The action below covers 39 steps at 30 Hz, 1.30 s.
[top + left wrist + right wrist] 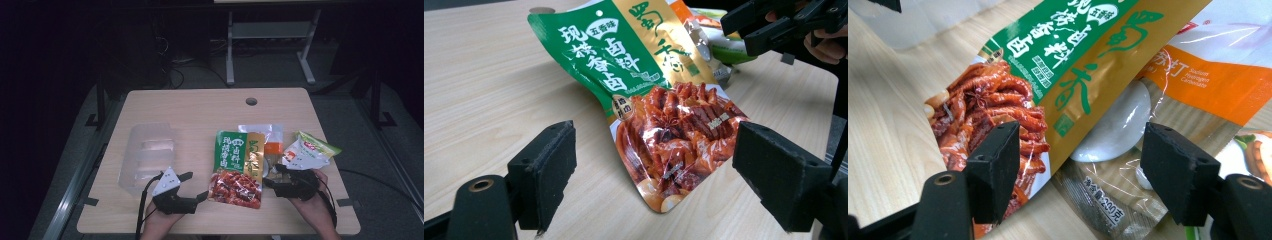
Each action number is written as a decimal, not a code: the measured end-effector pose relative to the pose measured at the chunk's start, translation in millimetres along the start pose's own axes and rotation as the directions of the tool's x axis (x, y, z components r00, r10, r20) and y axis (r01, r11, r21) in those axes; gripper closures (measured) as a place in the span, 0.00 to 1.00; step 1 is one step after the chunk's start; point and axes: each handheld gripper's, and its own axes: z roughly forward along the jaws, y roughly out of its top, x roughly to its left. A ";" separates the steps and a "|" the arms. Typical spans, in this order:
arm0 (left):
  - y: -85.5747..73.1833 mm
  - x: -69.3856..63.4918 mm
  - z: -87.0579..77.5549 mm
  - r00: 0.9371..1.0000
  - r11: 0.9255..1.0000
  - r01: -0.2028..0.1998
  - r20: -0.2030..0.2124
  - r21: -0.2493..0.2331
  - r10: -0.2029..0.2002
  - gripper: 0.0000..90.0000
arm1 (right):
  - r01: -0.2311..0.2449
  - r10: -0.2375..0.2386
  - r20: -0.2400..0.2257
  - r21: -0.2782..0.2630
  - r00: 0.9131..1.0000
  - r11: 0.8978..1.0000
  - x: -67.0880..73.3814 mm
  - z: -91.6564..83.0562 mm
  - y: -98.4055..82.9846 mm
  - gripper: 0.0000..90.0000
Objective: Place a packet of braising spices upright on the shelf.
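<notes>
Dim room, floor and a metal frame beyond; I work over a pale wood table with a round cable hole near its far edge.

The green pouch lies flat near the table's front, between my two grippers, its right side overlapping a clear sachet with an orange band. In the left gripper view the pouch's near corner sits between the spread jaws, untouched. Left gripper stands just left of the pouch, jaws wide apart, holding nothing. Right gripper stands at the pouch's right edge, also spread and empty; in its own view the pads straddle the seam where the pouch covers the sachet.

Risk, as I judge it: closing the right jaws here could pinch pouch and sachet together, dragging both. The glossy film looks slippery, so a shallow bite may slide off.

A white-green bag lies just right of the sachet, crowding that side. A clear tray sits left, apart from the pouch. The far half of the table is open; the front edge is close behind the pouch.
</notes>
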 end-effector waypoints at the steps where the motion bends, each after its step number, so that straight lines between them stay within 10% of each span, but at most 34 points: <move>1: -0.6 0.2 0.8 1.000 1.000 0.007 0.000 -0.001 -0.007 0.19 | -0.001 0.001 -0.003 0.001 1.000 1.000 -1.0 0.6 0.1 0.35; 15: -1.7 1.0 9.2 1.000 1.000 0.017 -0.007 -0.004 -0.017 0.21 | -0.004 0.004 0.005 -0.003 1.000 1.000 1.1 2.7 5.0 0.35; 28: 13.3 12.1 61.5 0.999 0.994 0.014 -0.030 0.106 -0.011 0.27 | -0.006 0.006 0.010 -0.014 1.000 1.000 -11.6 10.5 26.8 0.34; 32: 10.4 21.3 82.5 0.996 0.988 0.067 -0.062 0.140 -0.059 0.28 | -0.024 0.024 0.016 0.003 1.000 1.000 -18.9 17.9 30.6 0.34; 39: 13.7 29.9 91.9 0.992 0.984 0.124 0.020 0.131 -0.128 0.57 | -0.057 0.057 0.022 0.023 0.998 0.998 -26.8 25.3 32.5 0.35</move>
